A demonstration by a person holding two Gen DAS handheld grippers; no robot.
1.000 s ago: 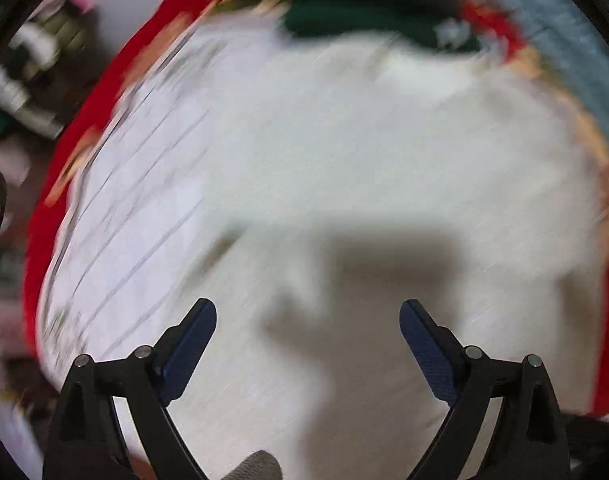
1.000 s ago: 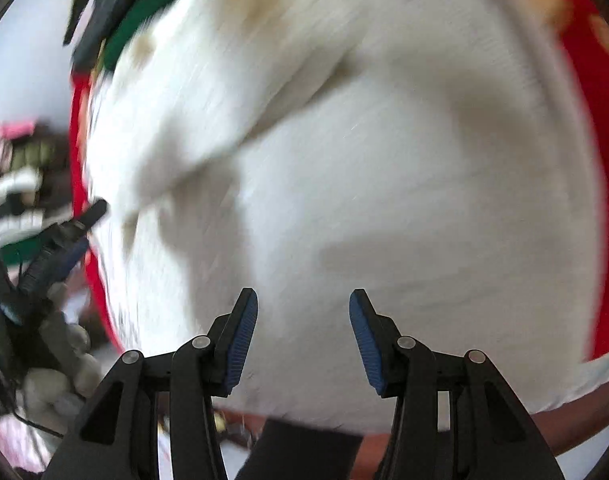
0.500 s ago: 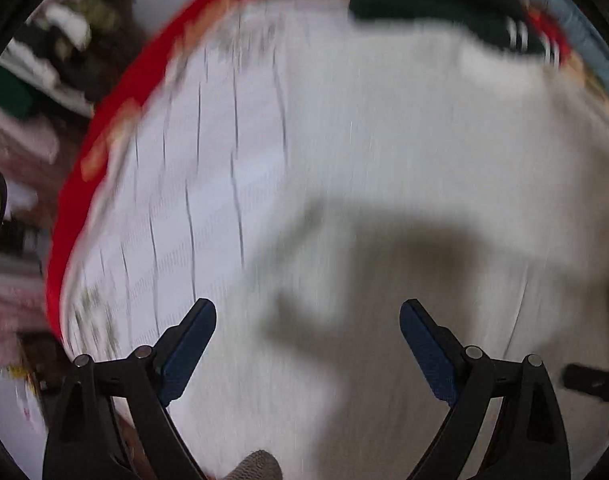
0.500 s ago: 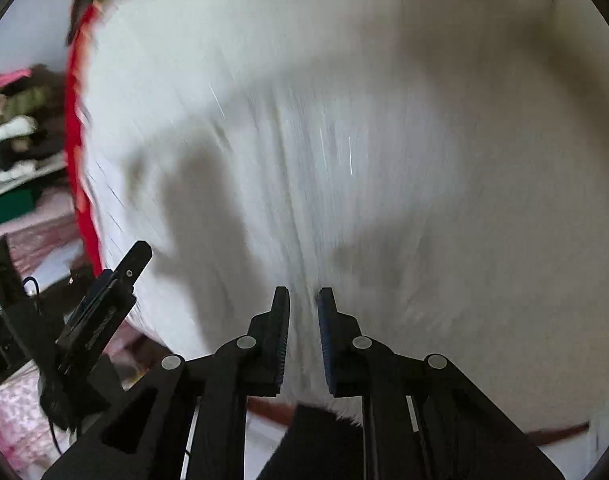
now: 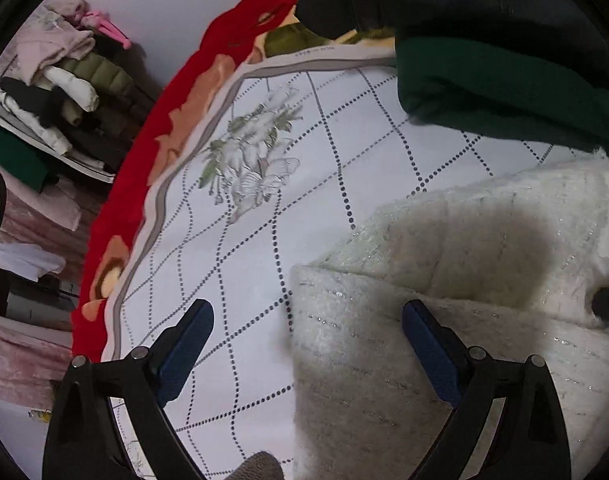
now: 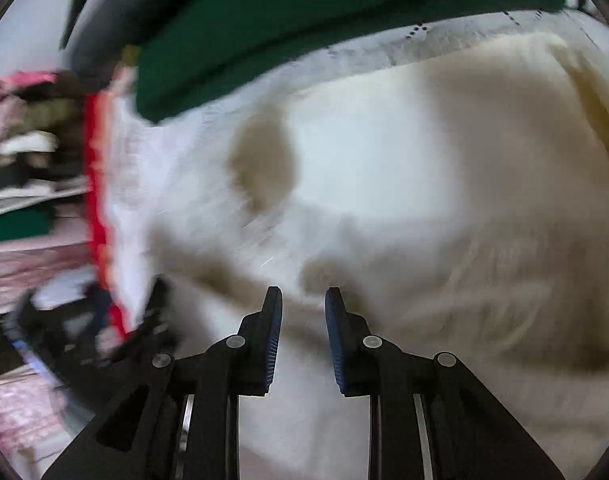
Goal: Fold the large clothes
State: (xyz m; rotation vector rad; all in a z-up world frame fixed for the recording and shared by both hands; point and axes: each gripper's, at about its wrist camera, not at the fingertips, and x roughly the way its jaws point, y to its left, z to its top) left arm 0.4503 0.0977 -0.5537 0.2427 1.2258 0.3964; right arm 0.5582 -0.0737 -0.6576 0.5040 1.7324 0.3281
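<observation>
Fluffy cream garment (image 5: 444, 320) folded | left hand-held gripper (image 5: 304, 340) spread wide | right hand-held gripper (image 6: 303, 320) narrow, empty, just reopening

A white bedsheet (image 5: 344, 152) with dotted diamond lines and a printed flower covers the bed; a red blanket (image 5: 152, 128) edges it; beyond stands a plain pale wall (image 5: 176, 4); shelves (image 5: 60, 92) at left hold piled folded clothes.

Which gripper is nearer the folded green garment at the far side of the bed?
Cannot tell. The green garment lies beyond both: the left gripper straddles the white sweater's edge, the right gripper hovers over its middle.
</observation>
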